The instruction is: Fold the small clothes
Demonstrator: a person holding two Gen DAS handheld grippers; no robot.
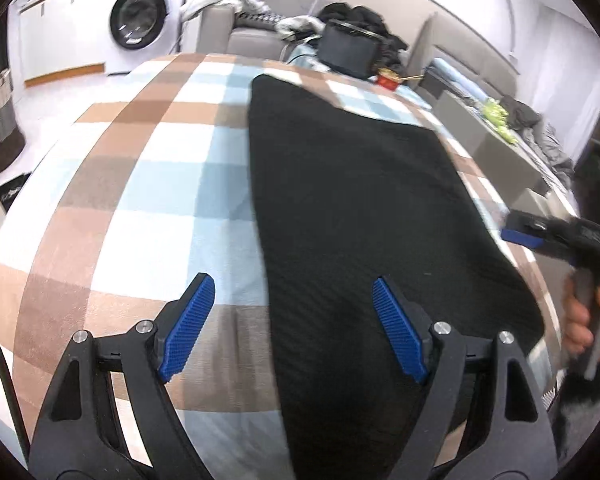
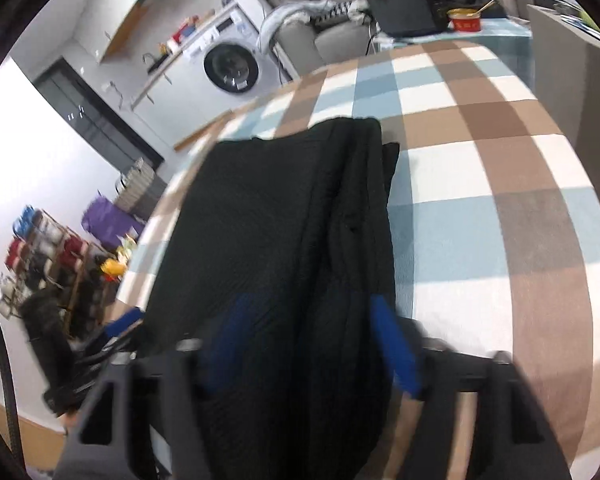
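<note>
Black garment [image 1: 360,208] flat on checked cloth [image 1: 140,184]

One black garment [image 1: 364,208] being seen on one checked cloth [image 1: 152,184], two grippers being counted, the left gripper [image 1: 292,320] and the right gripper [image 2: 312,344], one washing machine [image 1: 140,24], one red bowl [image 2: 465,20], one dark screen [image 2: 404,12] being shown.
</note>
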